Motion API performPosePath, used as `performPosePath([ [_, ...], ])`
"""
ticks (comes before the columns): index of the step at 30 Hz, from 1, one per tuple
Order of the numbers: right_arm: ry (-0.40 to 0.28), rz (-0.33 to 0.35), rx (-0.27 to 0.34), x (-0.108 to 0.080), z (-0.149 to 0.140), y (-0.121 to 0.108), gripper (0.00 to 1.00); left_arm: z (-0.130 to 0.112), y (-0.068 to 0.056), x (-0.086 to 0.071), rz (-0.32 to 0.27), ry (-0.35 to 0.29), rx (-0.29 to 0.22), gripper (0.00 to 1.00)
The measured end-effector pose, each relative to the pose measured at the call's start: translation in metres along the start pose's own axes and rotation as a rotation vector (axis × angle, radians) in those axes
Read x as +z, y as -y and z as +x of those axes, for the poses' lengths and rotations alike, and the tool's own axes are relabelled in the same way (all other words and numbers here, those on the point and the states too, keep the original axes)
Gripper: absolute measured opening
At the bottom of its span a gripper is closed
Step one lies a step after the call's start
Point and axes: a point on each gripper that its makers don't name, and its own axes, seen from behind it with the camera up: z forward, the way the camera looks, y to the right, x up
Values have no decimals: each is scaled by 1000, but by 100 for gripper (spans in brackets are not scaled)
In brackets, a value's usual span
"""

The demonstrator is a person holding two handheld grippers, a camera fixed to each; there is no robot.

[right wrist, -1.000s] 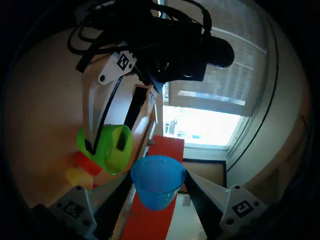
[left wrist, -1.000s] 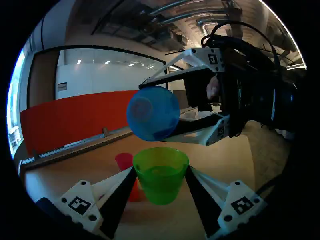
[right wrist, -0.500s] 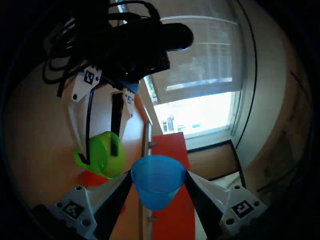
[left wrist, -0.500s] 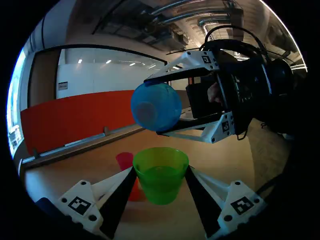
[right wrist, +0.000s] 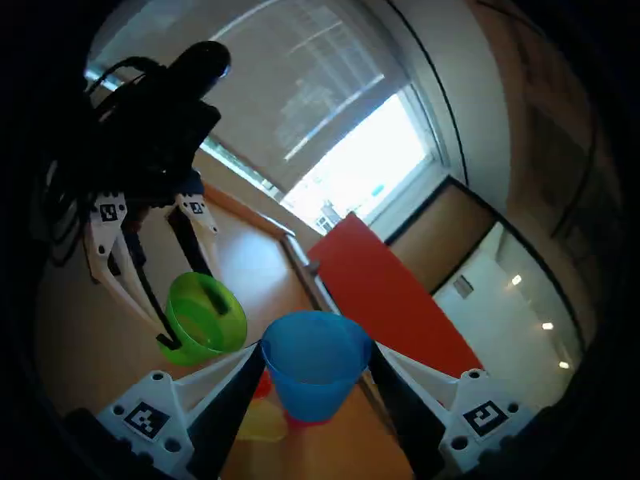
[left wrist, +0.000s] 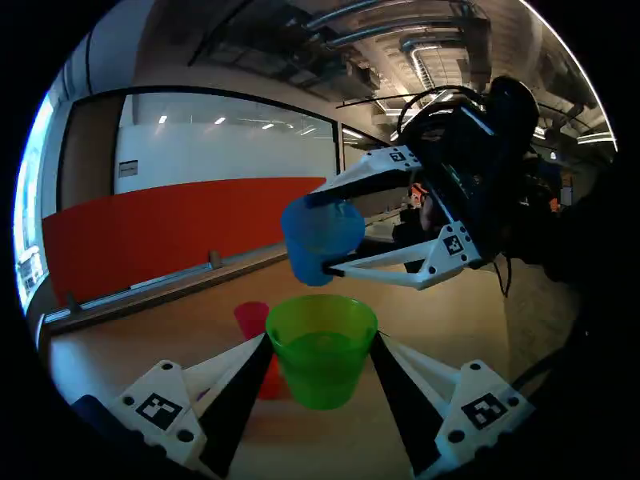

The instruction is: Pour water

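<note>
A green cup (left wrist: 322, 356) with water in it stands upright between the fingers of my left gripper (left wrist: 322, 344), which is shut on it. Just above and behind it hangs a blue cup (left wrist: 320, 238), nearly upright, with my right gripper (left wrist: 318, 237) shut on it and a hand behind. In the right gripper view the blue cup (right wrist: 314, 376) sits between the fingers of the right gripper (right wrist: 316, 356) with its mouth open and looks empty. To its left the green cup (right wrist: 204, 322) is held by the left gripper (right wrist: 196, 320).
A red cup (left wrist: 254, 322) stands on the wooden table (left wrist: 472, 320) behind the green cup. A yellow cup (right wrist: 258, 422) lies low beside the blue one. A red wall panel (left wrist: 160, 232) and a rail run along the table's far edge. A bright window (right wrist: 360, 180) is beyond.
The blue cup has swung from lying tipped on its side back to nearly upright and drawn slightly away to the right. The green cup has stayed still in the left gripper.
</note>
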Motion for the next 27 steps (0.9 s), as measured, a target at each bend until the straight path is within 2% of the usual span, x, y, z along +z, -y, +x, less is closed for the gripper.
performPosePath([
  [8, 31, 61, 370, -3, -16, 12, 92, -2, 2, 0, 5, 7, -2, 85],
  [14, 51, 110, 572, -5, -22, 20, 93, -4, 3, 0, 3, 10, -10, 85],
  [17, 47, 132, 636, -6, -22, 21, 92, -5, 4, 0, 7, 12, -9, 85],
  [20, 48, 136, 660, -8, -23, 21, 93, -8, 5, 0, 9, 17, -13, 85],
  [27, 85, 146, 627, -9, -37, 32, 92, -15, 7, 0, 8, 40, -20, 85],
])
